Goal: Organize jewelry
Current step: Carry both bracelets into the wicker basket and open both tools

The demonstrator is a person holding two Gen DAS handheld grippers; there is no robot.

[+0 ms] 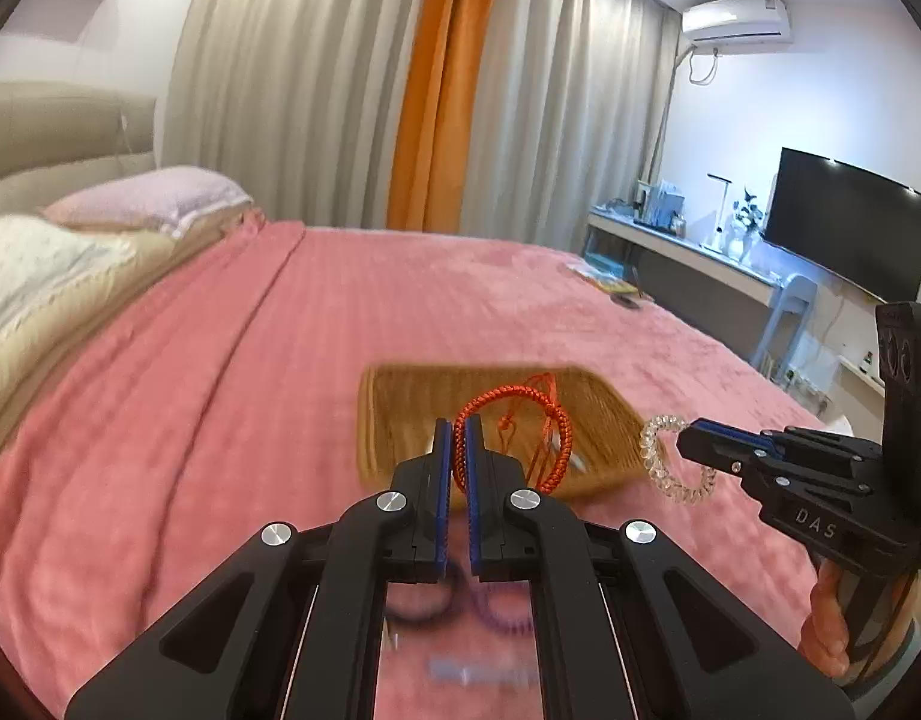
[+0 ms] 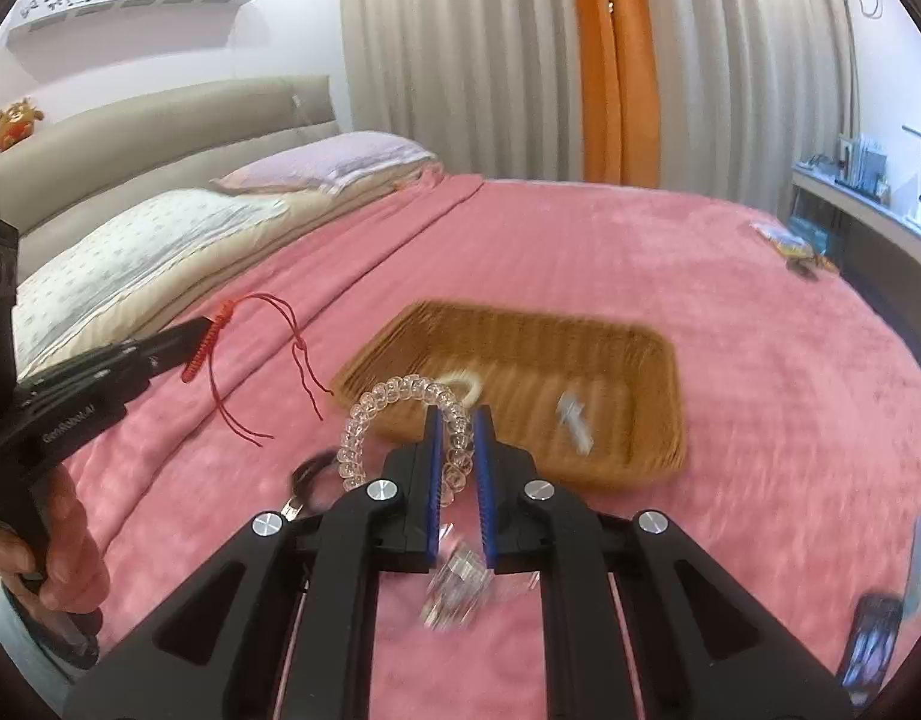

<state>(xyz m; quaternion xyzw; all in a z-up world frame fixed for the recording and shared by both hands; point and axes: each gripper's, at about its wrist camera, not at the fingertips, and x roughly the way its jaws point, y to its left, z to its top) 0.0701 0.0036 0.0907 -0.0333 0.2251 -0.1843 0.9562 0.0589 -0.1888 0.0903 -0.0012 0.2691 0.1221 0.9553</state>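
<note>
While both pieces hang clear above the pink bedspread point(image 1: 232, 360), each depends on a thin pinch: the red braided cord bracelet point(image 1: 514, 420) is clamped between the narrow jaws of the left gripper point(image 1: 458, 438), and the clear bead bracelet point(image 2: 400, 408) is nipped at one side by the right gripper point(image 2: 458, 438), whose jaws are nearly closed. Either loop could slip or swing out on a jolt and land short of the wicker tray point(image 2: 640, 450) just beyond. The red cord's loose tails might snag the tray rim.

Counted: two grippers, two bracelets held, one tray. Inside the tray lie what seem to be two small pieces, a pale ring and a silvery bit, though blur leaves that uncertain. Near the person, more pieces remain on the bed, at least a dark ring point(image 2: 307, 471) and a clear cluster point(image 2: 454, 588)
</note>
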